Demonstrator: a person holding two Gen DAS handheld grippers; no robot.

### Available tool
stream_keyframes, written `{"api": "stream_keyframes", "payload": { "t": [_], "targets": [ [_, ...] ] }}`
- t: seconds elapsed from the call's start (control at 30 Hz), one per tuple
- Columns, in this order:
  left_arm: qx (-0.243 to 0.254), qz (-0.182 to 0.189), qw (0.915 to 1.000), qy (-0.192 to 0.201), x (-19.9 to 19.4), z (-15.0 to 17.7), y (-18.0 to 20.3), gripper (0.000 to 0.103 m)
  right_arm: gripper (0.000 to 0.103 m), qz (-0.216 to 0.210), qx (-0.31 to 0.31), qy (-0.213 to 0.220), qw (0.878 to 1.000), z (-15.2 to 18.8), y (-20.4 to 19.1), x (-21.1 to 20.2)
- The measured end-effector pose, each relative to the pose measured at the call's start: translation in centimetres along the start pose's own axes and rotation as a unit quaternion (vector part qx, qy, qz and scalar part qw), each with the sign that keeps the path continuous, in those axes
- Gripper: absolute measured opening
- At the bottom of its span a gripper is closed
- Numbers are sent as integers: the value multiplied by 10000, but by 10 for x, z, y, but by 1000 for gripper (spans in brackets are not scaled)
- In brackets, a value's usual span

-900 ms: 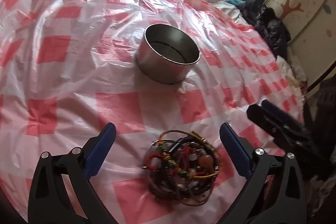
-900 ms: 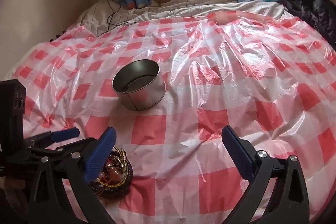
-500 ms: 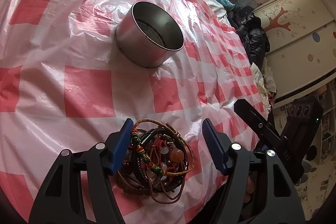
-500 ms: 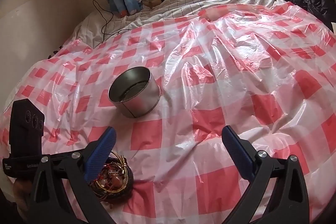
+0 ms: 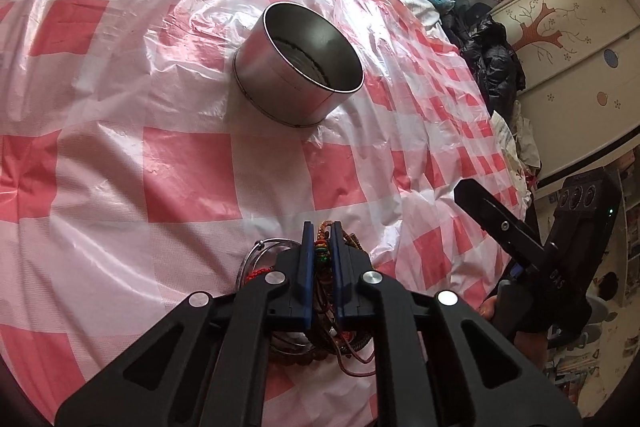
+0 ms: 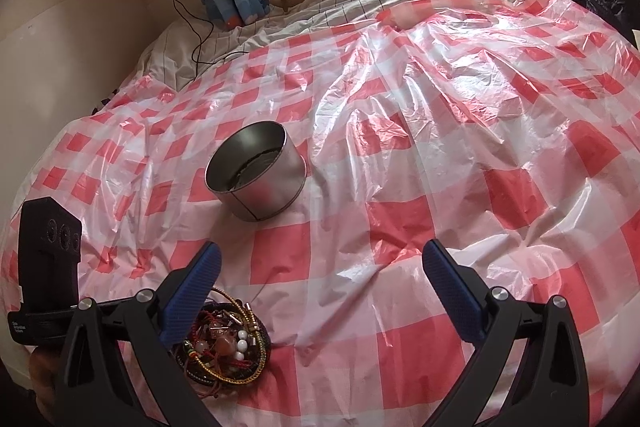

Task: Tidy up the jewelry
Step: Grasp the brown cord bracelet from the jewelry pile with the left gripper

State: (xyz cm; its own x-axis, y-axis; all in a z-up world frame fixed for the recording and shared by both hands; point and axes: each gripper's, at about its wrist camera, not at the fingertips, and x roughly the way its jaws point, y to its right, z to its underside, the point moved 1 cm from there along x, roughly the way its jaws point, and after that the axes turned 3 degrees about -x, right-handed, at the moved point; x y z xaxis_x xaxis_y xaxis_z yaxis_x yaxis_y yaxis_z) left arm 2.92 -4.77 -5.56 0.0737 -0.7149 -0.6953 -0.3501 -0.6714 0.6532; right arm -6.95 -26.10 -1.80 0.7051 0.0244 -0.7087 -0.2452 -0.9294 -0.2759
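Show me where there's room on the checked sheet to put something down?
Lots: the checked sheet lies bare right of the metal tin, and between the tin and the bracelet pile. It's crowded only at that pile, where the left gripper pinches the bracelets.

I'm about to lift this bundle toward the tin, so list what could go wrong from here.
1. The left gripper is shut on only a few strands of the tangled bracelets; the rest may slip free or trail as the pile rises.
2. Loose cords lying on the plastic sheet could drag and pucker it.
3. The metal tin sits on a soft, wrinkled surface and looks tilted; a swinging bundle might tip it.
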Motion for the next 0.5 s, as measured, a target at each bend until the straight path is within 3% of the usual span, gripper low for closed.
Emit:
{"api": "stream_keyframes", "payload": {
  "t": [0.17,0.3,0.47,0.5],
  "targets": [
    [-174,313,9990,275,-14,-5,-5,7,97,-54,37,-102,9999,1,-2,1],
    [-357,594,9943,815,-39,-12,-12,7,97,-312,-46,-184,9993,3,-8,-1],
    [-560,667,9884,1245,-64,-19,-25,7,97,-1018,-590,-989,9881,16,-35,5],
    [-584,669,9879,1274,-66,-19,-27,7,97,-1056,-800,-956,9866,21,-42,1]
  ]
}}
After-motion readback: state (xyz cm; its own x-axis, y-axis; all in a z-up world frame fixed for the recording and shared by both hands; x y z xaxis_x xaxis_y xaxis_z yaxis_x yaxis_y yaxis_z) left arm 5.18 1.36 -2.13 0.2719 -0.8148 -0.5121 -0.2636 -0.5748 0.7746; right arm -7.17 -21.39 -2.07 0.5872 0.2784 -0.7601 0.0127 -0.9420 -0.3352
